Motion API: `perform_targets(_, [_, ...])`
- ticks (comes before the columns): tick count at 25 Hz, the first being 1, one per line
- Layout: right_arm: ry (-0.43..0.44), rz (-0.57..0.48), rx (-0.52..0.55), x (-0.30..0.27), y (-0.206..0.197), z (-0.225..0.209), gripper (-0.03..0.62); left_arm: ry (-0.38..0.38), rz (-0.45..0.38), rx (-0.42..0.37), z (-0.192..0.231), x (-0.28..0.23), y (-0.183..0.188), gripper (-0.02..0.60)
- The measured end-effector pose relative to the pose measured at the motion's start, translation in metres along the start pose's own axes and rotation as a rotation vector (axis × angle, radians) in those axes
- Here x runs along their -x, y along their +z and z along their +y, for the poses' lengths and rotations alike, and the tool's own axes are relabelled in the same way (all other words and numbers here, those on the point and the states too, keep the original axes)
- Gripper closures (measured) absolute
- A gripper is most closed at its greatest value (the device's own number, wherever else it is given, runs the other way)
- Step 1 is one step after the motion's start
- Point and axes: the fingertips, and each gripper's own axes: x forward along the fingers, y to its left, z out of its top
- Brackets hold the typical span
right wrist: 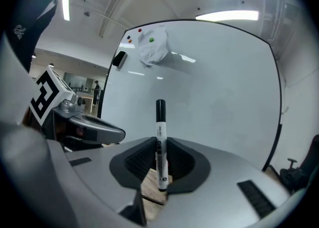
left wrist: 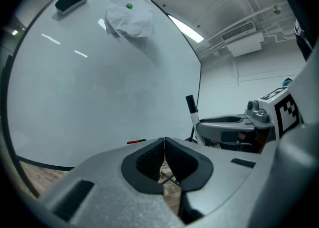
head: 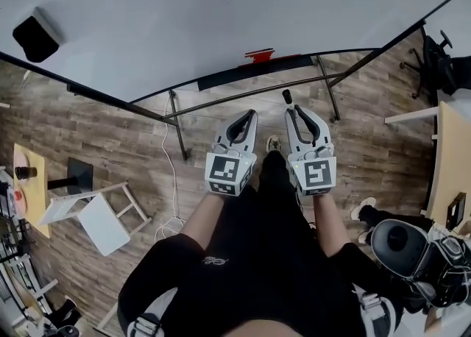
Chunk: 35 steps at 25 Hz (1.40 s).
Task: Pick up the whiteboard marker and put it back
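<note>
black-capped marker (right wrist: 160, 122) in right tongs (right wrist: 160, 142); head view shows perhaps its cap (head: 287, 96)

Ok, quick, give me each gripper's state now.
Left gripper: closed, empty.
Right gripper: closed on the whiteboard marker, which stands upright.

The left tool (left wrist: 164, 142) has its jaws together with nothing between them, facing a whiteboard (left wrist: 99, 97). A black eraser (left wrist: 71, 0) and a crumpled white sheet (left wrist: 130, 20) sit high on the whiteboard. To the right, a whiteboard marker (left wrist: 191, 110) stands upright at the right tool's (left wrist: 199, 125) tip.
</note>
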Motion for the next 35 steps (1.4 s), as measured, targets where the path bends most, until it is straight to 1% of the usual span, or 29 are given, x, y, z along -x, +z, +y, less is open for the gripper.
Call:
perform_targets(5, [0.049, 0.038, 0.107, -0.02, -0.011, -0.03, 0.54, 0.015, 0.002, 0.015, 0.007, -0.042, -0.003, 0.574])
perform_targets(9, [0.104, 0.087, 0.195, -0.035, -0.02, -0.061, 0.54, 0.023, 0.027, 0.033, 0.009, -0.078, -0.007, 0.574])
perform_targets(12, [0.155, 0.152, 0.321, -0.052, -0.034, -0.087, 0.54, 0.049, 0.062, 0.045, 0.015, -0.103, -0.018, 0.574])
perform_targets(15, [0.198, 0.204, 0.506, -0.068, -0.046, -0.106, 0.54, 0.082, 0.092, 0.08, 0.018, -0.121, -0.031, 0.574])
perform_targets(17, [0.236, 0.223, 0.606, -0.079, -0.054, -0.111, 0.54, 0.106, 0.099, 0.096, 0.02, -0.13, -0.036, 0.574])
perform_targets(21, [0.345, 0.271, 0.711, -0.107, -0.08, -0.11, 0.54, 0.164, 0.114, 0.127, 0.032, -0.144, -0.043, 0.574])
perform_targets(25, [0.464, 0.342, 0.837, -0.137, -0.121, -0.101, 0.54, 0.239, 0.143, 0.131, 0.05, -0.145, -0.05, 0.574])
perform_targets(29, [0.547, 0.39, 0.875, -0.159, -0.154, -0.096, 0.54, 0.309, 0.159, 0.163, 0.064, -0.148, -0.063, 0.574])
perform_targets(32, [0.578, 0.433, 0.876, -0.175, -0.177, -0.099, 0.54, 0.344, 0.169, 0.187, 0.071, -0.152, -0.072, 0.574])
perform_targets(35, [0.603, 0.462, 0.887, -0.183, -0.195, -0.101, 0.54, 0.375, 0.177, 0.194, 0.073, -0.15, -0.078, 0.574])
